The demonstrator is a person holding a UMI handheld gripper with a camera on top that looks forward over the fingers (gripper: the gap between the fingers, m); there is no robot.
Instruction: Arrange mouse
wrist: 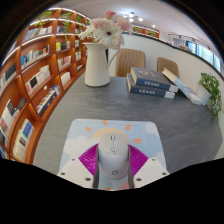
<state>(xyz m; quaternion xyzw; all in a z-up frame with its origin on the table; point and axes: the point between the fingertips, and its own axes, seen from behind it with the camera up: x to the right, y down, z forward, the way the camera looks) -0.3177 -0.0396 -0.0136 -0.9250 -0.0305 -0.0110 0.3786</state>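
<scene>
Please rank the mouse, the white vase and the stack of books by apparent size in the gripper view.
1. White vase and stack of books: look alike, so no ranking between them.
2. Mouse: smallest, though nearest the camera, between the gripper pads.

The mouse (pixel 113 157) sits between the two fingers of the gripper (pixel 113 163), a pad close at either side, and rests on a mouse mat (pixel 108 133) that lies on the table (pixel 70 110). Beyond the mat, to the left, a vase (pixel 96 63) holding flowers (pixel 104 32) stands on the table. Right of the vase lies a stack of books (pixel 153 84), with a box (pixel 192 88) just to its right. Bookshelves (pixel 35 75) run along the table's left side, and chairs (pixel 131 60) stand behind it.
</scene>
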